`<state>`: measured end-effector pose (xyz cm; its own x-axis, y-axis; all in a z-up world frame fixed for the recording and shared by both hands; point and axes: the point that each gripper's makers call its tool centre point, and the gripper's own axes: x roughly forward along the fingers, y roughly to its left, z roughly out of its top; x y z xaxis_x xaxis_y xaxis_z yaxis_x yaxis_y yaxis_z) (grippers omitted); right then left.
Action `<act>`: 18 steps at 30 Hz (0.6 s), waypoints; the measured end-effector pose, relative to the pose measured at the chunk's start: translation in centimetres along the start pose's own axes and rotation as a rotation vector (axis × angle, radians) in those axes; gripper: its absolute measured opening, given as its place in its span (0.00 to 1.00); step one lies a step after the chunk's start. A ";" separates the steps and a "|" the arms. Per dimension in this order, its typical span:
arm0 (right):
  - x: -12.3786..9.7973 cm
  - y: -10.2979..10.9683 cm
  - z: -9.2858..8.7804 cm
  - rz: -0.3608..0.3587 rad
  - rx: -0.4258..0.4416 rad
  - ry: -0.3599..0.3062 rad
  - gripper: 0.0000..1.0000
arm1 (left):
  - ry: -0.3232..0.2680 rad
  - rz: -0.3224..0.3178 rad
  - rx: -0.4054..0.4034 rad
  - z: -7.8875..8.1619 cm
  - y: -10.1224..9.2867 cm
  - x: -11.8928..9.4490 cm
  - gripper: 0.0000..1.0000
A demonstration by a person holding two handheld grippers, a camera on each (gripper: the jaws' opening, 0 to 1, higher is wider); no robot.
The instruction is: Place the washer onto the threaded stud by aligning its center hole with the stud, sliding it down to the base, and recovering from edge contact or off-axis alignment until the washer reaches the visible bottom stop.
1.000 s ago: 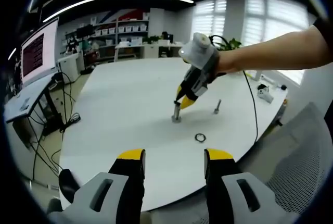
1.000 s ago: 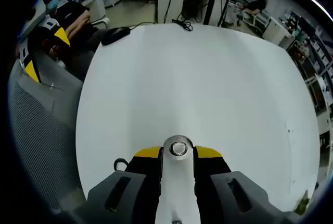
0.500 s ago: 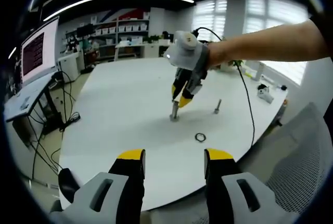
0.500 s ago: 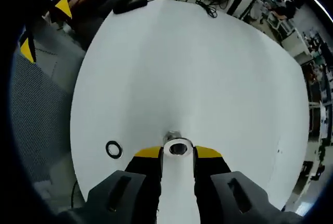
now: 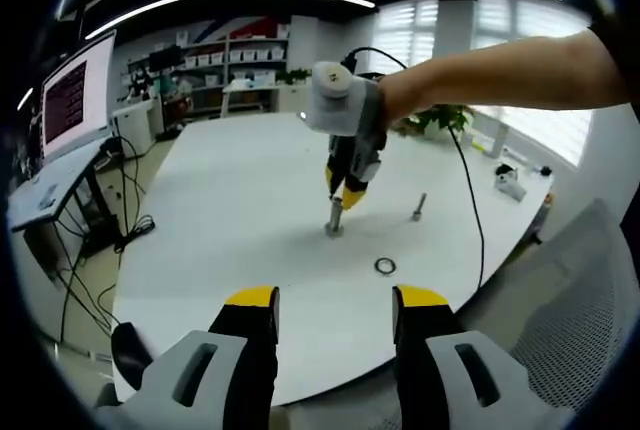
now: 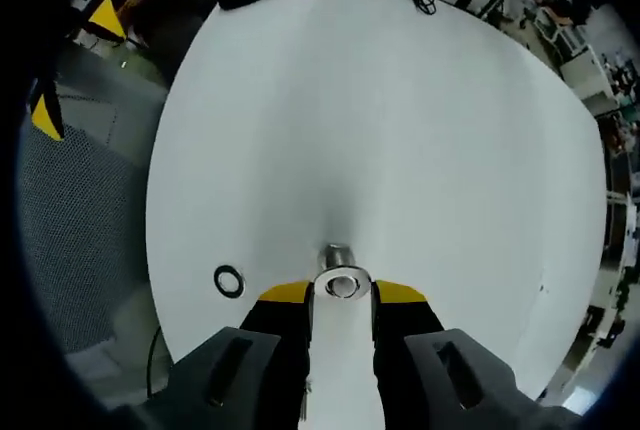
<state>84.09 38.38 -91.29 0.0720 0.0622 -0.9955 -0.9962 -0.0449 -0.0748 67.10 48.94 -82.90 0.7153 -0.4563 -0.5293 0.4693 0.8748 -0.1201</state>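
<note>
Tongs [image 6: 341, 295] clamp stud [image 6: 341, 285], hiding its lower thread.

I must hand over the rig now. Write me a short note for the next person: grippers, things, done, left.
Right gripper: shut on the washer, directly above the threaded stud on the white table.
Left gripper: open, holding nothing, back at the near table edge.
Also on the table: a dark ring and a second stud, both apart from the work.
Done: washer brought over the stud.
Left: align the hole, slide the washer down to the base.
</note>
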 end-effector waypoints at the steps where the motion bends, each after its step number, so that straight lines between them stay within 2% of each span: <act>1: 0.0 0.0 0.0 0.006 0.008 0.009 0.23 | 0.000 0.000 0.000 0.0 0.0 0.0 0.43; 4: -0.3 0.1 0.2 0.022 0.012 0.053 0.23 | 0.000 0.000 -0.001 0.0 0.0 0.0 0.43; 14: 0.8 0.5 0.6 0.031 -0.015 0.101 0.23 | 0.001 -0.001 -0.006 0.0 0.0 0.0 0.43; 15: 1.2 1.3 0.9 0.091 -0.029 0.090 0.18 | 0.002 -0.002 -0.006 0.0 0.0 0.1 0.43; 16: 1.4 0.6 0.8 0.044 -0.015 0.098 0.18 | 0.003 -0.002 -0.006 -0.1 0.0 0.1 0.43; 18: 1.7 0.7 0.8 0.046 -0.010 0.089 0.18 | 0.003 -0.003 -0.006 -0.1 0.0 0.1 0.43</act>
<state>83.48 39.24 -92.96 0.0307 -0.0288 -0.9991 -0.9980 -0.0559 -0.0291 67.09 48.91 -82.98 0.7123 -0.4580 -0.5318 0.4678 0.8747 -0.1268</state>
